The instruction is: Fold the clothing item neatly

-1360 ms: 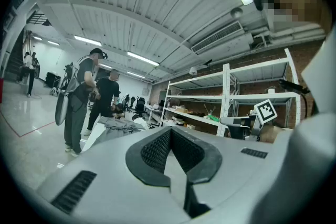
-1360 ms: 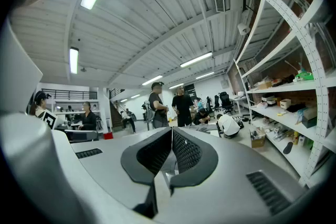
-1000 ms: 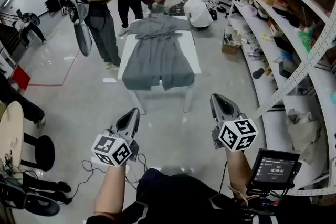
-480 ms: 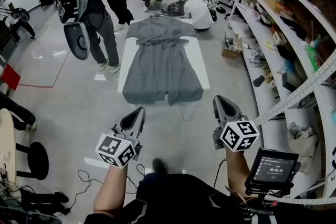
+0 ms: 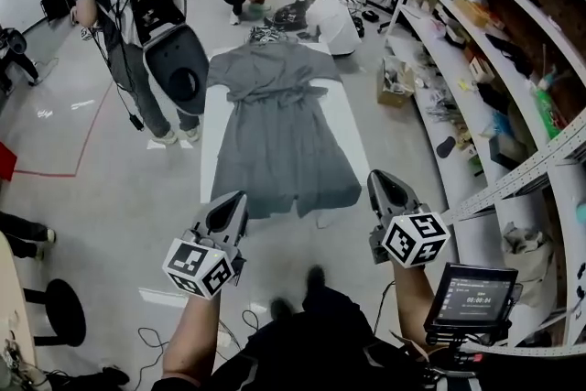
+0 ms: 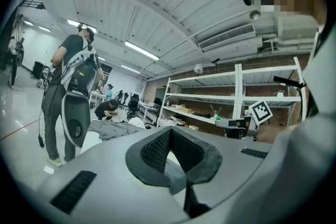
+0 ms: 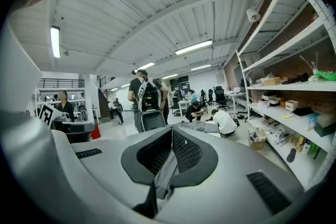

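A grey robe-like garment [image 5: 279,128] lies spread flat on a long white table [image 5: 352,128] ahead of me, its hem over the near edge. Both grippers are held out in front, short of the table and apart from the cloth. My left gripper [image 5: 234,202] is shut with nothing in it, and its tip is near the hem's left corner in the head view. My right gripper [image 5: 378,184] is also shut and empty, just right of the hem. The left gripper view shows the garment [image 6: 112,129] beyond the closed left gripper [image 6: 169,131]. The right gripper view shows the garment [image 7: 199,126] past the closed right gripper [image 7: 171,132].
A person with a backpack [image 5: 137,5] stands at the table's left side. Two people crouch [image 5: 330,18] on the floor past its far end. Loaded shelving [image 5: 494,59] runs along the right. A small screen [image 5: 476,293] sits by my right forearm, and a stool [image 5: 64,311] stands at left.
I have walked toward the table, so the garment is nearer and larger. The person with the backpack has come up beside the table's left. Both grippers stayed shut.
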